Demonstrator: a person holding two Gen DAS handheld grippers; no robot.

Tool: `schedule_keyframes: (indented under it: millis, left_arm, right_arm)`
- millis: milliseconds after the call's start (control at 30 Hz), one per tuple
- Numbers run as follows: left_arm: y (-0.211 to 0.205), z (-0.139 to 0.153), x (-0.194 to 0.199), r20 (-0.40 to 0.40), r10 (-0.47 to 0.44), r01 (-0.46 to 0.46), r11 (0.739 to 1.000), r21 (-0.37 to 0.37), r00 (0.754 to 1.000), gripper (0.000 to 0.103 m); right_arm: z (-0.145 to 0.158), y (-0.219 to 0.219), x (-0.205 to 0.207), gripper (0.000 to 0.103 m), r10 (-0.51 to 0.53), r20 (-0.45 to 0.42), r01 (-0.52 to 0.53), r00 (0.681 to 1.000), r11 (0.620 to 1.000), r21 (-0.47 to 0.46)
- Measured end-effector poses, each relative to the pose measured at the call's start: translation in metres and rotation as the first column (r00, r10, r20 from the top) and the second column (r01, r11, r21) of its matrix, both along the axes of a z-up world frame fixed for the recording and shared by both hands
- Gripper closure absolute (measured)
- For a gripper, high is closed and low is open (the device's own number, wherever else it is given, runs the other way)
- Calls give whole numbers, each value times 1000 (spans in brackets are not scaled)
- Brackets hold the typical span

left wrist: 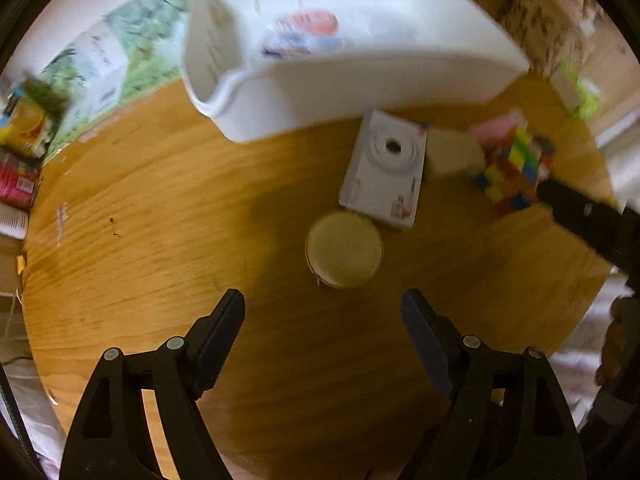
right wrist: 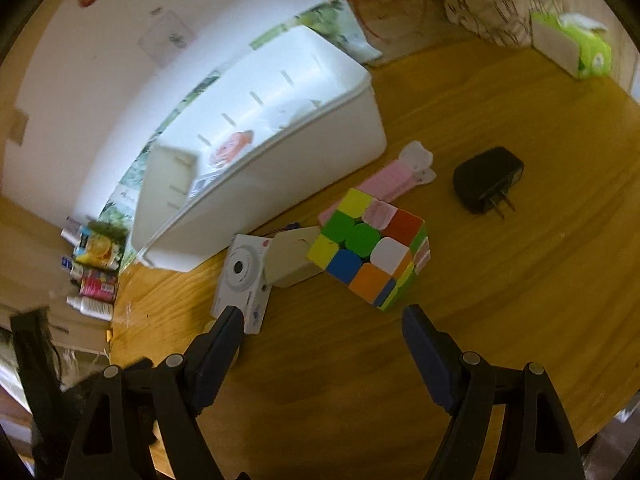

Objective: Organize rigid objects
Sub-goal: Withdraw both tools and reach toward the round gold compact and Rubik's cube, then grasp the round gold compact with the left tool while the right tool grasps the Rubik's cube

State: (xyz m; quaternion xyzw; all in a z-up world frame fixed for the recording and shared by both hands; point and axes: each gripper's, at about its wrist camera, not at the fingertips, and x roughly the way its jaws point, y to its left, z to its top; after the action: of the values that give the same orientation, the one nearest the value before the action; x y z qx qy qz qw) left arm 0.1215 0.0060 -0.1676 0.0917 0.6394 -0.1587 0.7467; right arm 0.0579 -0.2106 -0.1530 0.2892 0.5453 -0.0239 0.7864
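Left view only: round cream lid [left wrist: 344,255] on worktop [left wrist: 160,208], just ahead of left gripper [left wrist: 323,312]; fingers spread, empty.
Right view only: black charger [right wrist: 486,184], prongs pointing toward the camera.
Camera [right wrist: 243,280]: flat, lens up, long axis running away toward white bin [right wrist: 280,168].
Cube [right wrist: 370,254]: just right of camera, ahead of right gripper [right wrist: 322,326]; fingers spread, empty.

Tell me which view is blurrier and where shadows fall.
Left wrist view: motion-smeared, white bin and cube streaked, a shadow darkening the table around the round tin. Right wrist view: sharper, cube and black charger crisp, fisheye bending the table edge.
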Motion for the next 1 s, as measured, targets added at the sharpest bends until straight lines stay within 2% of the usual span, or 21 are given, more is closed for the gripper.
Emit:
schedule_keyframes:
  millis: [133,433,700,1000]
  left_arm:
    - [-17,-14,4,-45,-63,65,997,40,997,20]
    - [-36,-39,13,-146,-95,108,991,84,985,20]
    - [-42,-56,19,-218,-41,63,994,95,975,20]
    - [-45,-58,24,-223,39,-12,993,122,974,21]
  right_arm:
    - [-8,-3,9,21,-44,-43,45,998,999,12]
    - [-22,-7,24,21,-86,-137,88,987,996,3]
    - [-32,-18,34,21,-101,-184,100,978,995,-13]
    - [-38,-23,48,21,-54,-202,56,978,998,1]
